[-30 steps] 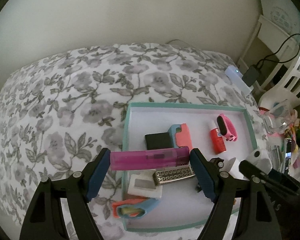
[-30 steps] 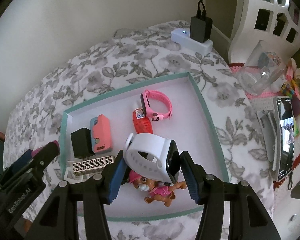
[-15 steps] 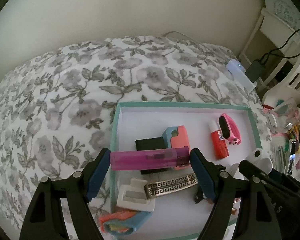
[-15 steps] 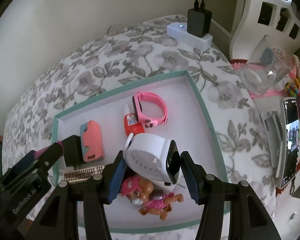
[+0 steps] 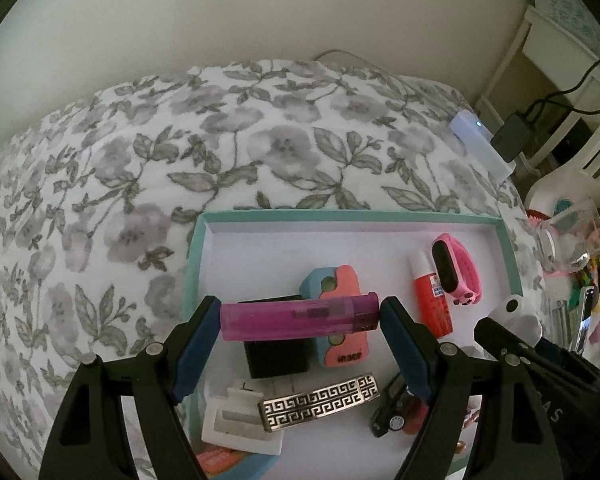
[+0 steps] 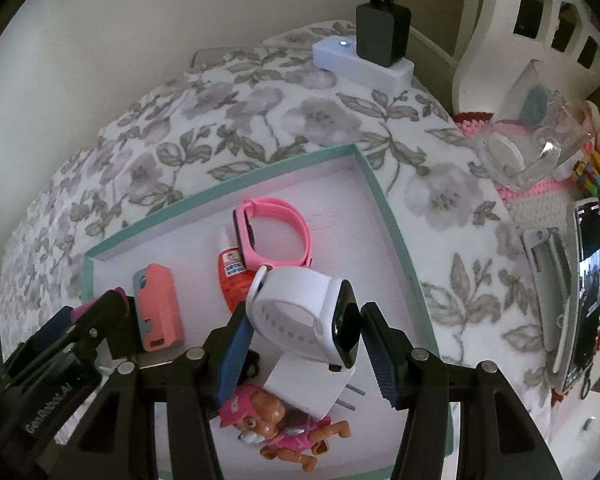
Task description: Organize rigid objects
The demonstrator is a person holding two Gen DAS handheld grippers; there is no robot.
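Note:
My left gripper (image 5: 300, 322) is shut on a purple lighter (image 5: 300, 318), held crosswise above the teal-rimmed tray (image 5: 340, 215). My right gripper (image 6: 306, 330) is shut on a white smartwatch (image 6: 304, 312) above the same tray (image 6: 396, 232). In the tray lie a pink watch (image 6: 274, 226), a red tube (image 6: 232, 280), a coral and blue case (image 6: 158, 312), a black block (image 5: 278, 354), a patterned metal bar (image 5: 320, 402), a white charger (image 5: 240, 424), a small toy car (image 5: 392, 416) and a pink toy dog (image 6: 280, 428).
The tray sits on a floral bedspread (image 5: 140, 184). A white power strip with a black charger (image 6: 380, 44) lies at the bed's far edge. A glass jar (image 6: 528, 152), a phone (image 6: 588, 280) and a clip (image 6: 548, 280) lie at the right.
Both grippers have moved forward over the tray with their objects still held. The tray's contents appear closer and lower in both views.

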